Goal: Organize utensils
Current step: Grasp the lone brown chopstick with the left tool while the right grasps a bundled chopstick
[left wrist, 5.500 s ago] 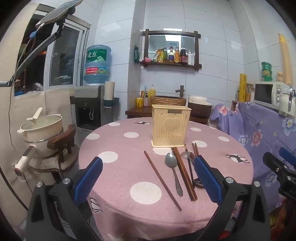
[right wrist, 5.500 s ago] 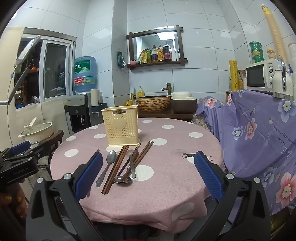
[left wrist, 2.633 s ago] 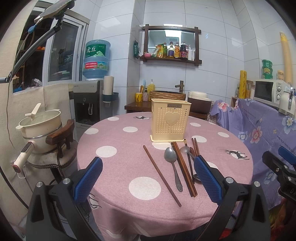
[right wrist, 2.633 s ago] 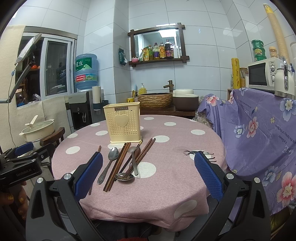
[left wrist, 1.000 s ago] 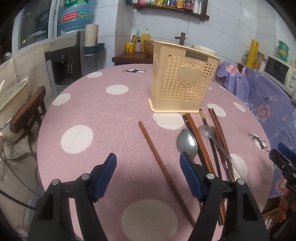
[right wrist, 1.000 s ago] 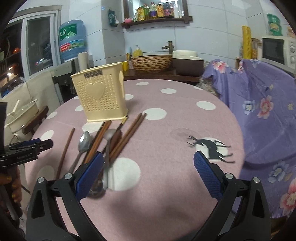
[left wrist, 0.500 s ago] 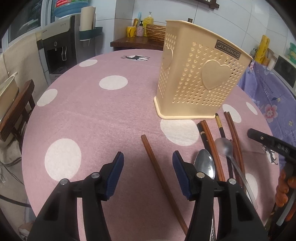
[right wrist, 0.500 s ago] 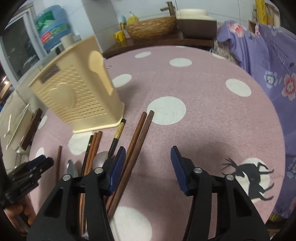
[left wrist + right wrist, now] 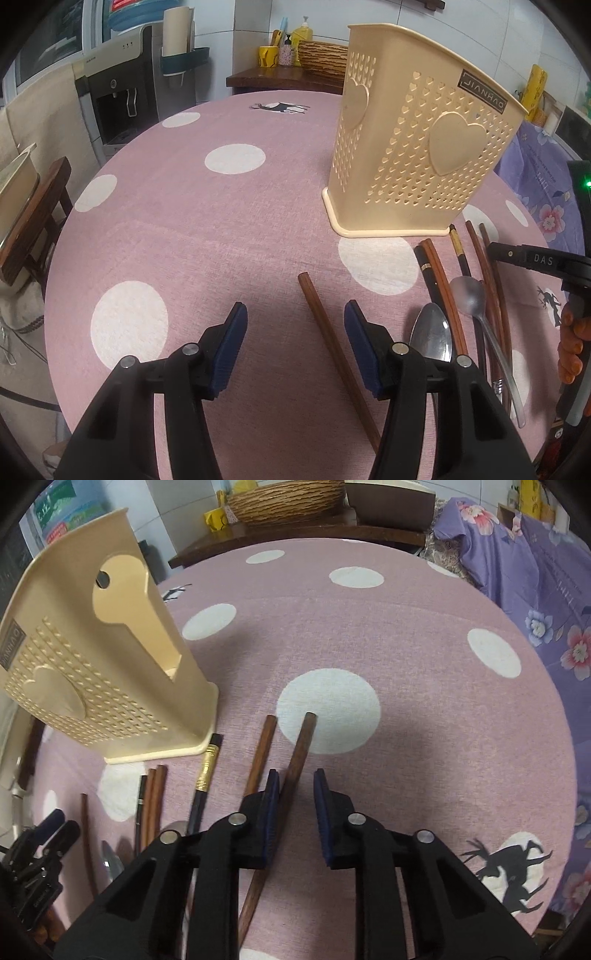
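Note:
A cream perforated utensil holder [image 9: 413,155] stands on the pink polka-dot table [image 9: 207,221]; it also shows in the right wrist view [image 9: 96,679]. A lone brown chopstick [image 9: 332,347] lies between the fingers of my open left gripper [image 9: 295,332], which hovers low over it. More chopsticks [image 9: 439,280] and two spoons [image 9: 432,336] lie to its right. My right gripper [image 9: 295,790] is narrowly open, its jaws on either side of a brown chopstick [image 9: 295,760] without clearly pressing it. Another brown chopstick [image 9: 262,749] lies just left of it.
A black gold-banded chopstick [image 9: 205,775] and more chopsticks [image 9: 151,794] lie by the holder's base. A purple flowered cloth [image 9: 546,590] drapes at the right. A wooden chair [image 9: 33,221] and water dispenser [image 9: 122,88] stand left of the table. The right gripper shows at the left view's right edge [image 9: 535,258].
Both grippers have come down close to the table and narrowed. The left now straddles the lone chopstick; the right has closed in around the rightmost chopstick.

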{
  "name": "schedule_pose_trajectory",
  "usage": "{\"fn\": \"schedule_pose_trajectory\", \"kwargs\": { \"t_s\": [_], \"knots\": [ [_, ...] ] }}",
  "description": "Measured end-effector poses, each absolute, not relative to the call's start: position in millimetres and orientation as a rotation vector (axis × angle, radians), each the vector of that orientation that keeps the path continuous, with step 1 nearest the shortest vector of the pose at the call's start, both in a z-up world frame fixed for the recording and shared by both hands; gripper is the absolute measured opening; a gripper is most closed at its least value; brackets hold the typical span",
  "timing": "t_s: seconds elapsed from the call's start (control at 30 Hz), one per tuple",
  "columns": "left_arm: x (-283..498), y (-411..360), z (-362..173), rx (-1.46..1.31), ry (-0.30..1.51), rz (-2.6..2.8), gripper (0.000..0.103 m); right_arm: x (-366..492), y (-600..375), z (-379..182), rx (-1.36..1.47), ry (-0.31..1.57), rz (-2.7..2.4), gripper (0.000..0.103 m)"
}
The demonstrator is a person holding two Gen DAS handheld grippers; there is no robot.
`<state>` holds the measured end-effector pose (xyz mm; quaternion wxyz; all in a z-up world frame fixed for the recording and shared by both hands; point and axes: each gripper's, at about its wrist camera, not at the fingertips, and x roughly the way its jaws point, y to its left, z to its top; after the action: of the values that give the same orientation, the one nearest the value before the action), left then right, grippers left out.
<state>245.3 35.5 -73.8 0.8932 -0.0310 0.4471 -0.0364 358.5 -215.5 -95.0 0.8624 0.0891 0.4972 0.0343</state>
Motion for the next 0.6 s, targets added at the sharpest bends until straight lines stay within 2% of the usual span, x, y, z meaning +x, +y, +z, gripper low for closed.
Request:
{"fn": "schedule_pose_trajectory", "kwargs": {
  "t_s": [0.3, 0.47, 0.6],
  "knots": [
    [255.2, 25.5, -78.4, -0.054, 0.958, -0.067, 0.053, 363.1, -215.4, -94.8, 0.198, 1.04, 0.075, 0.019],
    [258.6, 15.8, -79.2, -0.022, 0.971, -0.036, 0.04, 363.9, -210.4, -94.9, 0.181, 1.027, 0.064, 0.019],
    [258.1, 7.8, -79.4, -0.004, 0.972, -0.024, 0.029, 365.7, -207.1, -95.0, 0.171, 1.024, 0.054, 0.011]
  ]
}}
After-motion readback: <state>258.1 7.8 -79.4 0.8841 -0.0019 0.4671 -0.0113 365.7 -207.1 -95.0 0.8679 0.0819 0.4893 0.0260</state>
